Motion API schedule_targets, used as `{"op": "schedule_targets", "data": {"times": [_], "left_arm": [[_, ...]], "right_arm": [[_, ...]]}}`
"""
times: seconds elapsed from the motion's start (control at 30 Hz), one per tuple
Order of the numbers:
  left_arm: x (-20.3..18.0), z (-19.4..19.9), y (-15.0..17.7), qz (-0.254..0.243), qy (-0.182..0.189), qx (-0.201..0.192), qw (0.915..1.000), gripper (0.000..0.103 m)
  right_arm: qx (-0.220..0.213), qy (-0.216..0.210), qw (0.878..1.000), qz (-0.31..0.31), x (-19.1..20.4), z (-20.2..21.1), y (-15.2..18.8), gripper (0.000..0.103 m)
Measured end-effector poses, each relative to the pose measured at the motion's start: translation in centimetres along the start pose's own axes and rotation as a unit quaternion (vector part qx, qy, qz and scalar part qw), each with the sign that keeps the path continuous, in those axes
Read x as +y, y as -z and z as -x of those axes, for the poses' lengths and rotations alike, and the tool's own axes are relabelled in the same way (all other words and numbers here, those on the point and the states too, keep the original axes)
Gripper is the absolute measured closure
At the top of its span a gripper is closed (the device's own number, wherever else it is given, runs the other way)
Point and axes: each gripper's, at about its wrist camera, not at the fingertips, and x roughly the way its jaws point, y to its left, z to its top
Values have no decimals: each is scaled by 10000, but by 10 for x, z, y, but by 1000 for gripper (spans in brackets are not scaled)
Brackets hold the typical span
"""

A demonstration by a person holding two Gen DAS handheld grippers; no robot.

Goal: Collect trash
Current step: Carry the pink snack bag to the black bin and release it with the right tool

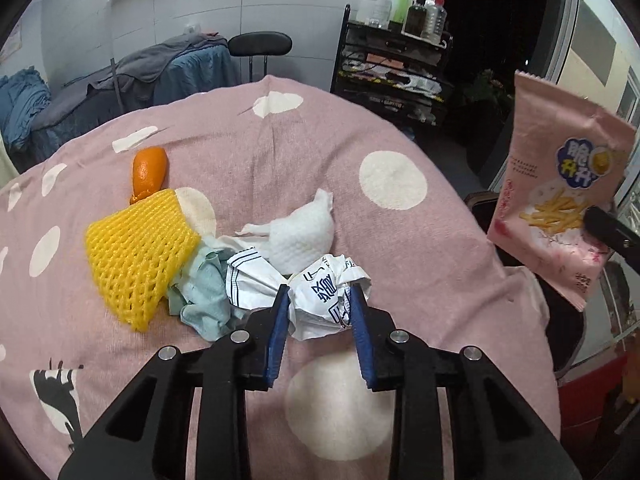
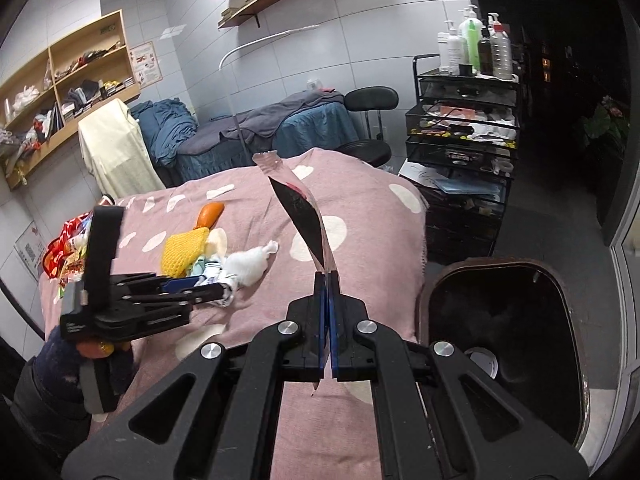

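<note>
The left gripper [image 1: 320, 296] has its blue fingers [image 1: 279, 332] closed against both sides of a crumpled printed wrapper [image 1: 326, 300] on the pink dotted bed [image 1: 248, 152], just beside the white tissue wad [image 1: 300, 236] and yellow foam net [image 1: 138, 256]. The right gripper [image 2: 328, 280] is pinched fully onto a pink snack bag [image 2: 298, 204], held upright above the bed's edge, near the dark bin [image 2: 504, 344].

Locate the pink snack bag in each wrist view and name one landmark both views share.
Left wrist: pink snack bag at the right edge, face-on, pinched by the right tool's tip beyond the table.
Right wrist: bag at centre, edge-on, rising from the shut right tool.
Shared landmark: yellow foam net on the pink dotted cloth.
</note>
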Motion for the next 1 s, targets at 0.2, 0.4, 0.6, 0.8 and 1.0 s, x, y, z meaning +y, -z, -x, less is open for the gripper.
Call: {"op": "schedule_targets", "data": {"times": [0.2,0.4,0.6,0.8,1.0], "left_arm": [[-24,27,3,57,278,-448,9986,73],[-54,36,3,-112,551,-638,9964,73],[-89,37,3,-276,857,-728,9933,73],[-121,30,2,-484,1097,-712,9902,73],[-147,23,2,-702,1228,-707,9874,73]], "right_arm": [[-138,123,9997,-170,-19,17,5,100],[-243,321,9987,-325,-40,35,10,100],[-255,593,9966,-505,-64,48,18,100],[-176,903,9932,-708,-90,52,28,100],[92,1214,9872,-1027,-121,40,41,100]]}}
